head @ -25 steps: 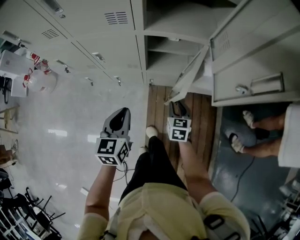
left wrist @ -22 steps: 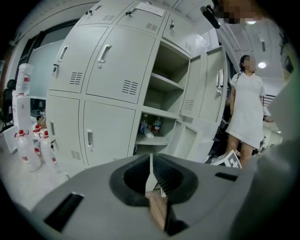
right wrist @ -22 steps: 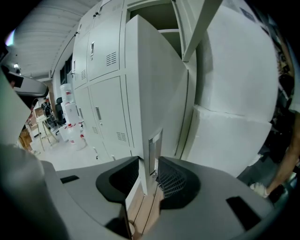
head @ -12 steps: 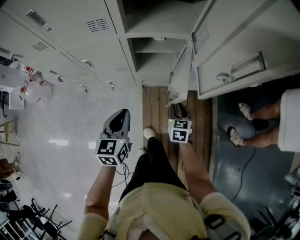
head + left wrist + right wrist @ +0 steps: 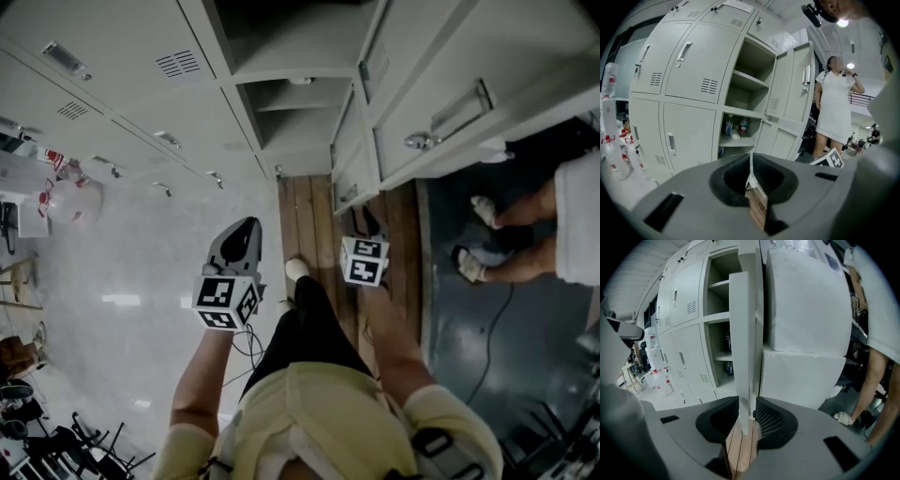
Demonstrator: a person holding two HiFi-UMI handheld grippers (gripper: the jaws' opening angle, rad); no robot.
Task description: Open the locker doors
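A bank of grey lockers (image 5: 122, 84) runs along the top of the head view. One column stands open, upper door (image 5: 469, 75) and lower door (image 5: 349, 169) both swung out to the right. My right gripper (image 5: 361, 217) is at the lower door's free edge. In the right gripper view that door edge (image 5: 743, 357) runs down between the jaws of the right gripper (image 5: 747, 405), which are shut on it. My left gripper (image 5: 246, 225) hangs apart from the lockers over the pale floor. Its jaws are shut on nothing in the left gripper (image 5: 751, 161) view.
The open lower compartment (image 5: 736, 136) holds bottles (image 5: 729, 126). A person in white (image 5: 834, 108) stands right of the open doors, feet (image 5: 473, 262) on dark floor. Large water jugs (image 5: 70, 183) stand at the left. A strip of wooden boards (image 5: 309, 216) lies under the open column.
The lower door has swung further out, from an angle to nearly parallel with the upper door, with my right gripper on its edge. The left gripper has stayed where it was.
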